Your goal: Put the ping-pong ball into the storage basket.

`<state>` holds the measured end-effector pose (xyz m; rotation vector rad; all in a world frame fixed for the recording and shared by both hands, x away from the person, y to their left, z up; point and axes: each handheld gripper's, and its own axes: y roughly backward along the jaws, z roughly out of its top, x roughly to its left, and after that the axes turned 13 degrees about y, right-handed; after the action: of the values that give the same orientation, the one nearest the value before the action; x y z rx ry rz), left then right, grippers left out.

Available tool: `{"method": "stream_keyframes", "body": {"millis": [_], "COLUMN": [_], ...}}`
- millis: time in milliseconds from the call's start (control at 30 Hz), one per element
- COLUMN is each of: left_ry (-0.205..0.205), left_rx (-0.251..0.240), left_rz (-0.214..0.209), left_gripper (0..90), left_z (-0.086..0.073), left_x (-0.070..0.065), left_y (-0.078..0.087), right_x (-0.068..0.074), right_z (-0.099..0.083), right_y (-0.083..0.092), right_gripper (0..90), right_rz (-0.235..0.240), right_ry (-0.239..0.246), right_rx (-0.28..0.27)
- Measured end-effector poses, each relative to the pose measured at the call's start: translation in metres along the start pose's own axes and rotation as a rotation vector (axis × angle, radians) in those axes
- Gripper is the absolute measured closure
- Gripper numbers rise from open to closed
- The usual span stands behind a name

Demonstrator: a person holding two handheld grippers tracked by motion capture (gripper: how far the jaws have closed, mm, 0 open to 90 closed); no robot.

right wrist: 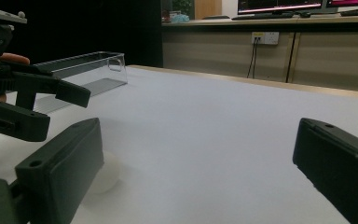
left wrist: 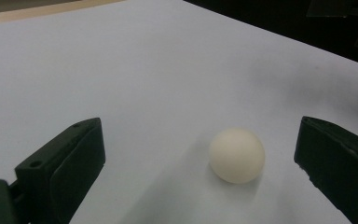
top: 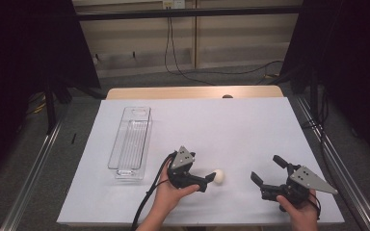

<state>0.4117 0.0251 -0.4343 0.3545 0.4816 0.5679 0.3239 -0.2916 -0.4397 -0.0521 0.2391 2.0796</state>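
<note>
**White ball between open left jaws**

Left gripper [top: 211, 180] low over white table cover [top: 231, 125], jaws spread wide around small white ball [top: 218, 176]; ball resting on cover, closer to one jaw, touching neither. Ball plain, unmarked, seen again in left gripper view [left wrist: 237, 155]. Right gripper [top: 265, 174] well apart to the right, jaws also wide, holding nothing. Clear plastic bin [top: 131, 142] at left, well apart from ball. No readable writing or brand anywhere; monitor screens [right wrist: 279, 4] too blurred to read.
</note>
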Motion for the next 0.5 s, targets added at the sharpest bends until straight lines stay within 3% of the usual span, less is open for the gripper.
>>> {"method": "stream_keyframes", "body": {"millis": [233, 500], "left_ry": [-0.007, -0.015], "left_rx": [0.047, 0.052], "left_rz": [-0.003, 0.003], "left_gripper": [2.4, 2.7], "left_z": [-0.0017, -0.0012], "left_x": [-0.0004, -0.0016], "left_y": [-0.0073, -0.0103], "right_x": [-0.0007, -0.0005], "right_z": [0.0, 0.0], "right_y": [0.0011, 0.0008], "right_gripper": [1.2, 1.2], "right_rz": [-0.002, 0.001], "right_ry": [0.009, 0.009], "right_rx": [0.002, 0.003]}}
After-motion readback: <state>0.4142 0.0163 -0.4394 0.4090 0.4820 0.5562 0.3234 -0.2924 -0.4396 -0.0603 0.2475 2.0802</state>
